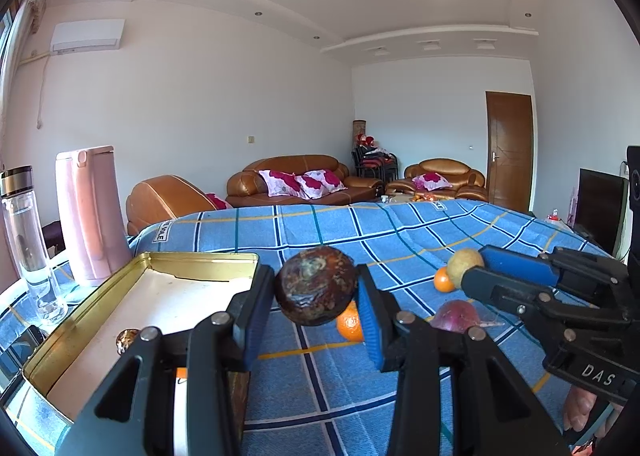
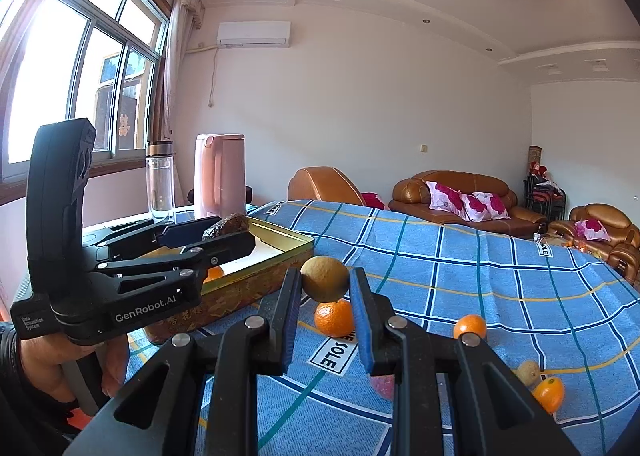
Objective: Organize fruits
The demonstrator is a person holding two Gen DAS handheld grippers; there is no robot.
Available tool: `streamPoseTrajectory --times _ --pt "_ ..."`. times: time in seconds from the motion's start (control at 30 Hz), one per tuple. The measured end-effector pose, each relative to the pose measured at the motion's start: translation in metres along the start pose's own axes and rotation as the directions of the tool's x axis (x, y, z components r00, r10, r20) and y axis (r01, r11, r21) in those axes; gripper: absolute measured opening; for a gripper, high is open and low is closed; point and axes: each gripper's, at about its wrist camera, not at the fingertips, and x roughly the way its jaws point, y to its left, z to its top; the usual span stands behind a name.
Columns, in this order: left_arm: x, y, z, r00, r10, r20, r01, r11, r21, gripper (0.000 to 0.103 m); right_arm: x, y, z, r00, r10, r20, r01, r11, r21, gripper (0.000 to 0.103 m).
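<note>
Left tool (image 1: 316, 292) was clamped on a dark mottled fruit (image 1: 315, 286) by the gold tin (image 1: 80, 320), right tool (image 2: 326, 288) gripping a brownish fruit (image 2: 325, 279) above the tabletop; next, probably, both get dropped into it.

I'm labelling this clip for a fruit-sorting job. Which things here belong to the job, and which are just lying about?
Part of the job:
- dark fruit in left gripper
- yellowish fruit in right gripper
- gold tin
- oranges on the cloth

Just lying about:
- pink jug
- glass bottle
- sofas
</note>
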Motion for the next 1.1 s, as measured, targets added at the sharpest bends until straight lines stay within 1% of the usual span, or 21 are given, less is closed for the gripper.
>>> streamPoseTrajectory --times 0.4,1.1 --pt "0.005 0.02 -0.002 0.998 0.049 -0.033 -0.05 0.999 -0.022 0.042 0.021 0.02 0.005 0.998 0.053 -0.016 -0.053 0.998 -0.029 0.026" --pt "0.005 0.054 -0.005 0.991 0.114 -0.064 -0.116 0.993 -0.036 0.042 0.048 0.045 0.01 0.992 0.117 -0.042 -0.119 0.991 -0.056 0.027"
